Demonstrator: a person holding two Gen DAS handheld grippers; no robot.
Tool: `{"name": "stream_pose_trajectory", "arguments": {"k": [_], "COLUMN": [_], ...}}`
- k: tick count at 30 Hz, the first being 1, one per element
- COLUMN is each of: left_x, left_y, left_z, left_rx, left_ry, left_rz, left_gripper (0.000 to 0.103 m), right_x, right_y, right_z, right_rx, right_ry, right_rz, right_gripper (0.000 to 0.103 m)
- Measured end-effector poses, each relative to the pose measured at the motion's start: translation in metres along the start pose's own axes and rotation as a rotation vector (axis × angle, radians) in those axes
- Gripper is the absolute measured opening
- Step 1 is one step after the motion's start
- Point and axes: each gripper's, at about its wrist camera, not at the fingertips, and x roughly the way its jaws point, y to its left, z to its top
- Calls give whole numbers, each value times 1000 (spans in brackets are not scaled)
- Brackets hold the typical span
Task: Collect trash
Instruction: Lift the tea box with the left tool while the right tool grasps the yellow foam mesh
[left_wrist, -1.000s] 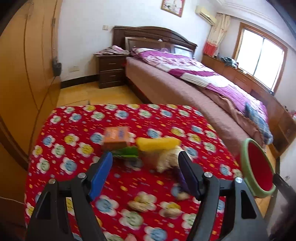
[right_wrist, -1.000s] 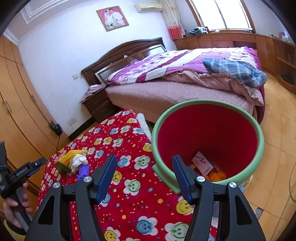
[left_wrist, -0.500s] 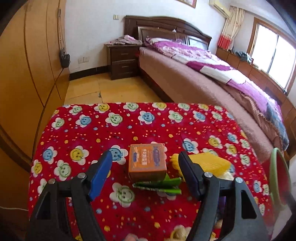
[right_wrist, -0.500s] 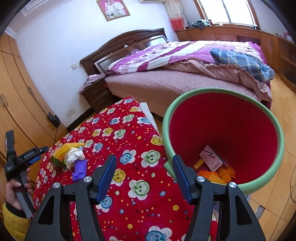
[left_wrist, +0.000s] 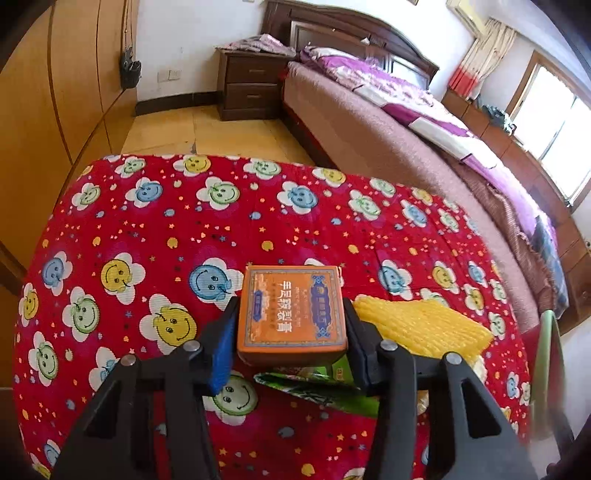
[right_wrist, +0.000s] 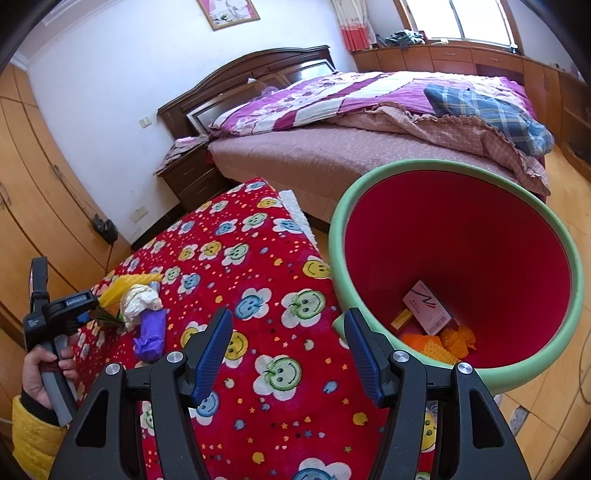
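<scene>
On my worktop (left_wrist: 155, 236): one orange box (left_wrist: 291, 310), one yellow foam sleeve (left_wrist: 424, 326), one green wrapper (left_wrist: 321, 387), one crumpled white paper (right_wrist: 142, 301), one purple wrapper (right_wrist: 151, 334). One green-rimmed red bin (right_wrist: 458, 258), holding one white-pink box (right_wrist: 426, 308) and some orange scraps I cannot count.

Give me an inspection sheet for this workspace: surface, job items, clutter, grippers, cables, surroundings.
Surface: red smiley-flower cloth covers the table.
Job's things: orange box on the cloth; beside it yellow foam net, green wrapper, white crumpled paper, purple wrapper. Red bin with green rim at the table edge, already holding a pink box and orange scraps.
Clutter: nothing seen.
Grippers: left gripper closing, pads on both sides of the orange box; right gripper open, empty, over the cloth near the bin.
Cables: cord hanging on the wardrobe.
Surroundings: bed, nightstand, wood floor.
</scene>
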Motion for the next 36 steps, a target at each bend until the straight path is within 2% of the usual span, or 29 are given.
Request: {"name": "stream_pose_trajectory", "arguments": {"k": [4,9,14,18,23,27,36], "left_x": [-26,-57,-72,-70,-63,-58,-38], "left_y": [7,24,48,64,77,82,77], "left_z": [-9,-18,-29,-35,-37,-37,-43], "left_rx": [7,-31,-45,-50,-69,-83,-85], "left_ry": [-45,-85,-117,-121,-132,-148,-133], "left_rz": [-26,-28,40,91,113,101,48], "left_gripper": [52,52,52,52,52,52,52], "right_x": [-3,-3,5,15,41,71,129], "right_y": [13,35,65,93,130,155,201], "right_z": [1,3,6,11,17,26,54], "right_rx": [-34,-83,-134,-188,-240,-239,-221], "right_ry": [-3,5,32,51,111,190,258], "right_rz": [12,49,95,131,179,214,223], "right_gripper": [64,64,64,64,64,64,65]}}
